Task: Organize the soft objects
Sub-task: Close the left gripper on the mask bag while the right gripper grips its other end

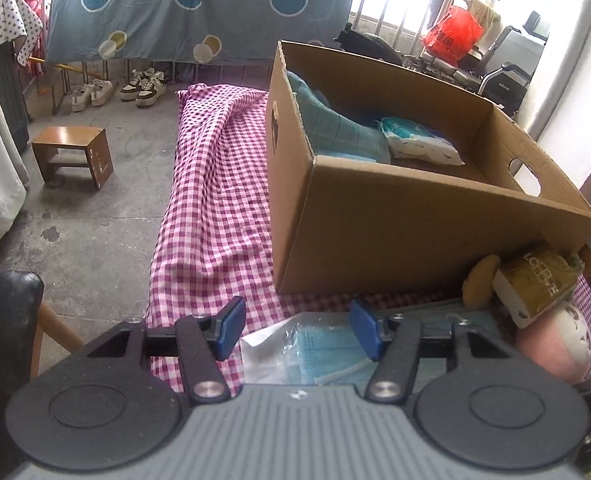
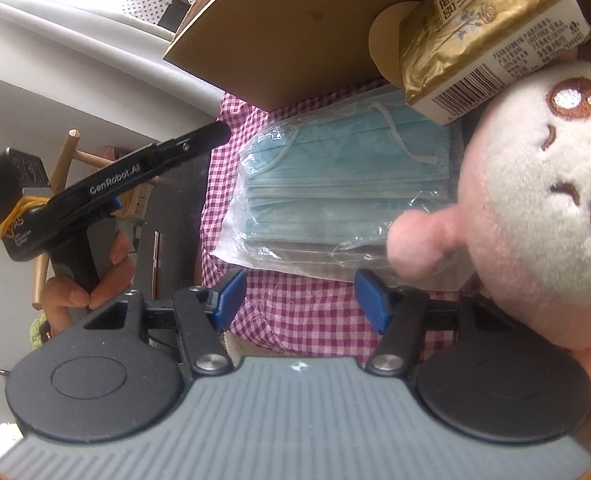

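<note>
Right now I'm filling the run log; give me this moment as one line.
left gripper: open, over mask pack | right gripper: open, empty | cardboard box: holds teal cloth, tissue pack | plush toy: outside box

Left wrist: looking forward past the mask pack [image 1: 327, 354] toward the cardboard box [image 1: 415, 216].
Right wrist: sitting low, close behind the same pack [image 2: 335, 200].

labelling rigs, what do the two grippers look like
Both alike: left gripper and right gripper have blue finger pads, black linkage arms with silver pivot bolts, two round black discs and a ribbed grey body. From the right wrist, the left one's black handle reads GenRobot.AI, with yellow bands.
</note>
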